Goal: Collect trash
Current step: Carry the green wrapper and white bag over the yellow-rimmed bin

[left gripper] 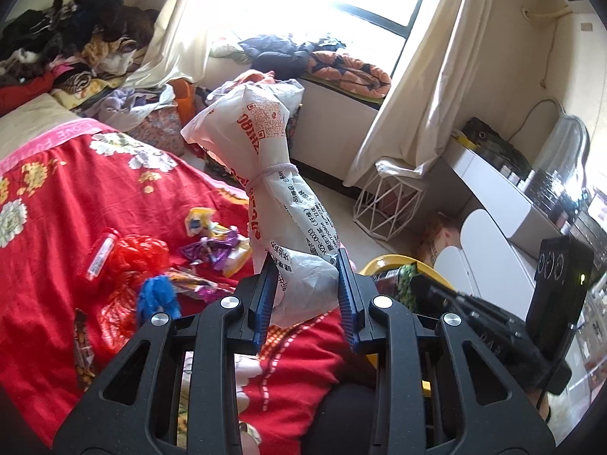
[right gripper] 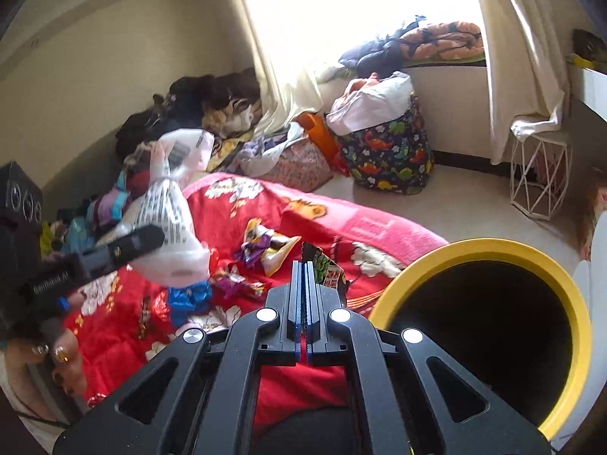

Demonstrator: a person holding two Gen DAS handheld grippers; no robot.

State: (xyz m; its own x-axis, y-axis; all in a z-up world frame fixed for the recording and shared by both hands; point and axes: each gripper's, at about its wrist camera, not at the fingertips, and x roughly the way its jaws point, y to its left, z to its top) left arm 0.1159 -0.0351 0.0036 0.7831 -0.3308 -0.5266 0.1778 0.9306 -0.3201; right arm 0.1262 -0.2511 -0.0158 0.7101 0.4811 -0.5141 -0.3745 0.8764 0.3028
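Note:
My left gripper (left gripper: pixel 305 265) is shut on the lower end of a white plastic bag (left gripper: pixel 265 174) with orange and black print. A pink band ties the bag, which stands up above the red floral blanket (left gripper: pixel 57 208). My right gripper (right gripper: pixel 303 265) is shut, and a thin green and black wrapper (right gripper: pixel 324 265) is pinched at its tips beside the yellow-rimmed bin (right gripper: pixel 493 250). The bin's dark mouth opens to the right of it. On the blanket lie purple and yellow wrappers (left gripper: pixel 216 246), a red plastic bag (left gripper: pixel 140 254), a blue scrap (left gripper: pixel 159 295) and a small red-capped bottle (left gripper: pixel 100 254).
A white wire basket (right gripper: pixel 538 182) stands on the floor by the curtain. A dinosaur-print bag (right gripper: pixel 387 159) is stuffed with clothes under the window. More clothes are piled at the head of the bed (left gripper: pixel 76 38). A white desk (left gripper: pixel 493 174) is on the right. A hand with painted nails (right gripper: pixel 60 352) holds the left gripper.

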